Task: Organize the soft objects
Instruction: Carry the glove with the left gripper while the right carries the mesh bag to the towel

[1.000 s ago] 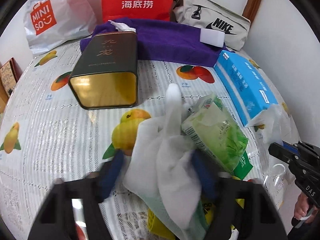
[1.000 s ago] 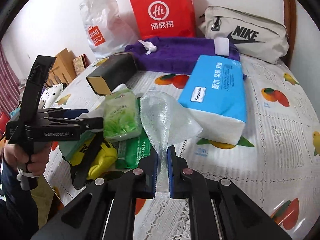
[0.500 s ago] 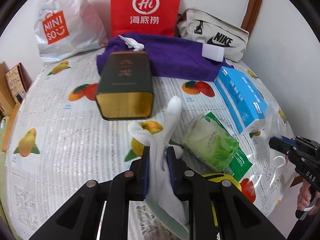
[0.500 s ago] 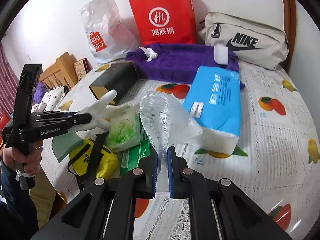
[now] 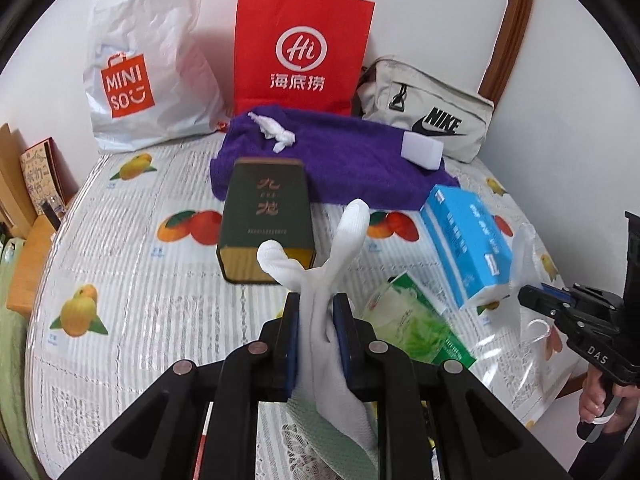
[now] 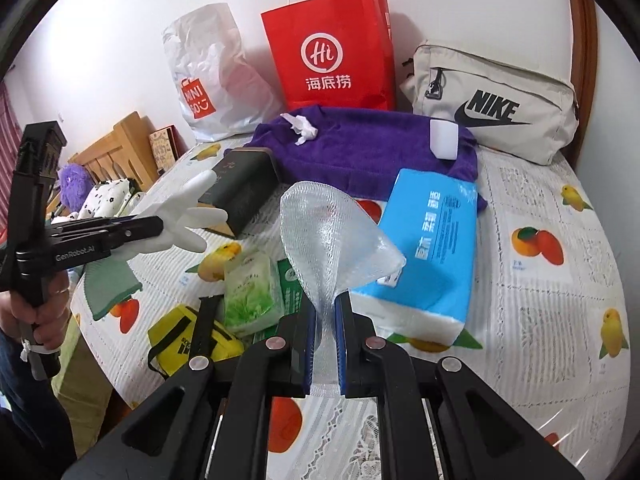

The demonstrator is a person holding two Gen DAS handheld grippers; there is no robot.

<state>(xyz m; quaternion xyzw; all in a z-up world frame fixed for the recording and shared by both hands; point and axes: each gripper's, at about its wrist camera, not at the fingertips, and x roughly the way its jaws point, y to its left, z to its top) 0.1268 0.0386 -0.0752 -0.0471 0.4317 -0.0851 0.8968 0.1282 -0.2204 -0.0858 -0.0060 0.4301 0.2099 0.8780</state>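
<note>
Fruit-print tablecloth (image 5: pixel 120 280), limp white glove (image 5: pixel 320 280) pinched, crinkled bubble wrap (image 6: pixel 332 240) pinched

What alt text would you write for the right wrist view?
The right gripper pinches a piece of bubble wrap above a fruit-print table. At left, the left gripper holds a white glove.

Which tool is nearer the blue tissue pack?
Right. The right tool, shut on a bubble-wrap sheet, sits just beside the blue tissue pack. The left tool, shut on a white glove, is farther off, beyond the green wipes pack.
</note>
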